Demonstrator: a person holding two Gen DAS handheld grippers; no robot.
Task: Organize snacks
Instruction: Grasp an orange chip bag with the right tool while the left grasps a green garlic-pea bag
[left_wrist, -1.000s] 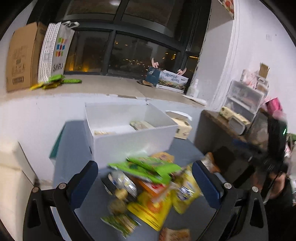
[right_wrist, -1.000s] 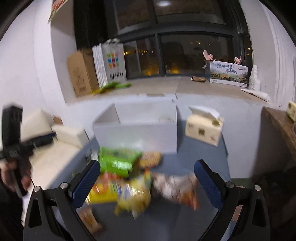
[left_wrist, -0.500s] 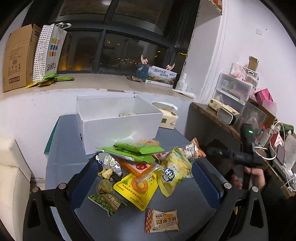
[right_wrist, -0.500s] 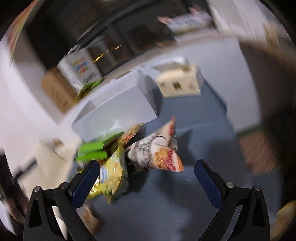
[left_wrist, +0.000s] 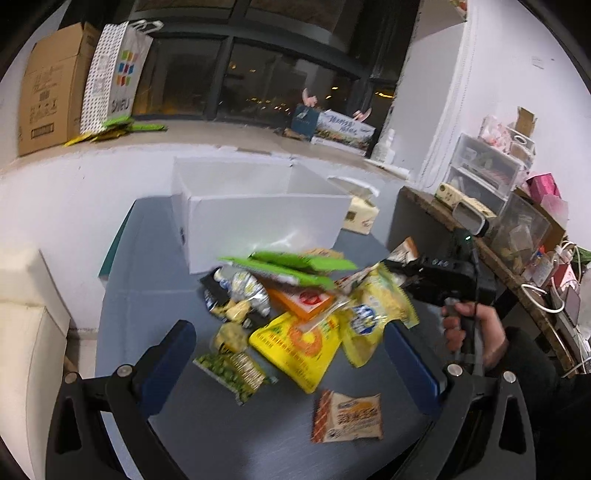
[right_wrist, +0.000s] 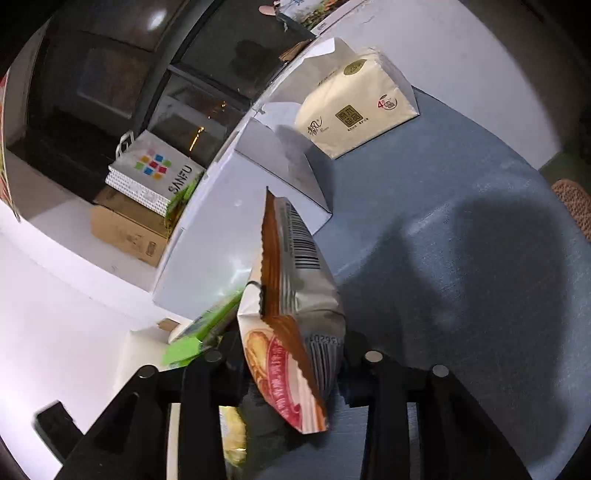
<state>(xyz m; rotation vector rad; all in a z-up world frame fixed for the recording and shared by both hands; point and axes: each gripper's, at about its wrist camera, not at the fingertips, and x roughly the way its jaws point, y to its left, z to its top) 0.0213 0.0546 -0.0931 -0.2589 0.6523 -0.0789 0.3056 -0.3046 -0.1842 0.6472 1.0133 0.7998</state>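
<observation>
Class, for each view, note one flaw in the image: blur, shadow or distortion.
Left wrist: motion blur smears the snack pile; fisheye bends the sill. Right wrist: sharp but steeply tilted, a dark shadow lies on the table, and the held packet hides much.

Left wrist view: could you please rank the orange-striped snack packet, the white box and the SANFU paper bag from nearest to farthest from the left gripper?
From the left gripper:
1. Orange-striped snack packet, on the blue table just ahead of the fingers, slightly right.
2. White box, beyond the snack pile, centre.
3. SANFU paper bag, on the window ledge, far left.
</observation>
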